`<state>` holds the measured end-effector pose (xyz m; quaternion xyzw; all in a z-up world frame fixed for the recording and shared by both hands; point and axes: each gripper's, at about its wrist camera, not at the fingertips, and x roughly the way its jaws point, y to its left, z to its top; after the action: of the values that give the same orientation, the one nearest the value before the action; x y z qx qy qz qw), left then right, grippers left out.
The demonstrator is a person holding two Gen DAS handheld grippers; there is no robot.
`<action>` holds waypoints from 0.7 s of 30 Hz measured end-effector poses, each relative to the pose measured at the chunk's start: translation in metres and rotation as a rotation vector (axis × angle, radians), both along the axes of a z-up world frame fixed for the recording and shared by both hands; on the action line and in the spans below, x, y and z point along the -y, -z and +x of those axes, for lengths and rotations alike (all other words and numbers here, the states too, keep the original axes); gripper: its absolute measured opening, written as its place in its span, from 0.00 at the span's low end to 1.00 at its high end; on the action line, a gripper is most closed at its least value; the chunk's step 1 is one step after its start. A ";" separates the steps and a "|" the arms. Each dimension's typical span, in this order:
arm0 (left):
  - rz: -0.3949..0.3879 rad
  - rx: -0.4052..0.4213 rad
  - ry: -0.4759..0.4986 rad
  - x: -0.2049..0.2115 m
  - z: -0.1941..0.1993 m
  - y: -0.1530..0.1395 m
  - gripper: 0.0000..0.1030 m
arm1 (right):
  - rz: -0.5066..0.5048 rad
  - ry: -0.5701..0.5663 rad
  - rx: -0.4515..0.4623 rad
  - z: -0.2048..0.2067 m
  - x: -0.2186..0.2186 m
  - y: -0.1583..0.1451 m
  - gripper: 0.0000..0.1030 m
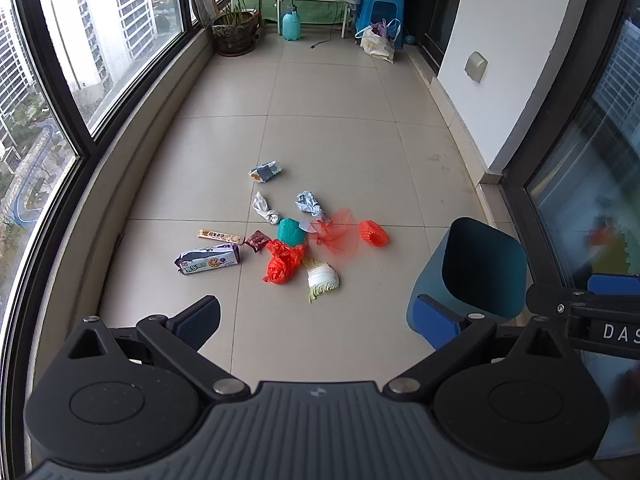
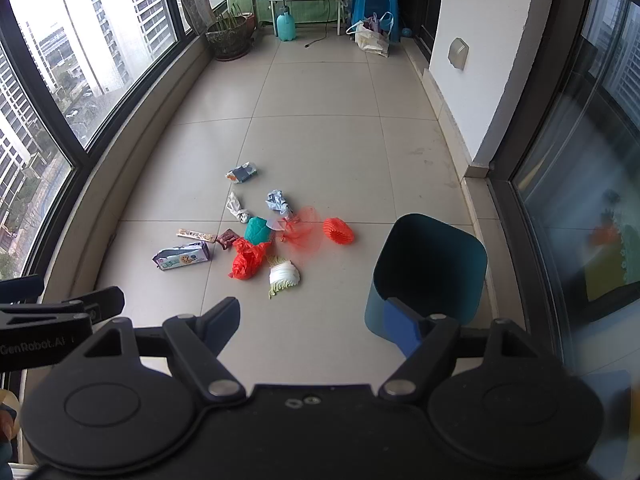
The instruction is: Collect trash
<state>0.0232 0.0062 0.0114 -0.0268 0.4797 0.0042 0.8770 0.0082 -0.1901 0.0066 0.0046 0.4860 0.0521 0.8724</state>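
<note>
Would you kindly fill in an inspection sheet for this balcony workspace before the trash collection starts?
Surface: beige tiled floor, a dark mark by the right wall.
Job's things: teal bin upright at the right, open, inside too dark to judge; litter pile on the floor left of it, including biscuit pack, red plastic bag, orange net, orange foam sleeve, white foam sleeve, teal foam sleeve.
Clutter: plant pot, spray bottle, white bag, blue stool at the far end.
Grippers: left gripper and right gripper both open, holding nothing.
Cables: black cord on the far floor.
Surroundings: windows left, glass door right.
</note>
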 end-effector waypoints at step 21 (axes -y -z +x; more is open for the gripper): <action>-0.030 -0.006 0.049 -0.015 0.028 0.017 1.00 | -0.019 0.033 -0.031 0.021 -0.013 0.014 0.76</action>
<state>0.0512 0.0216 -0.0059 -0.0282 0.4826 -0.0247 0.8750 0.0294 -0.1768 -0.0076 0.0050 0.5000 0.0331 0.8654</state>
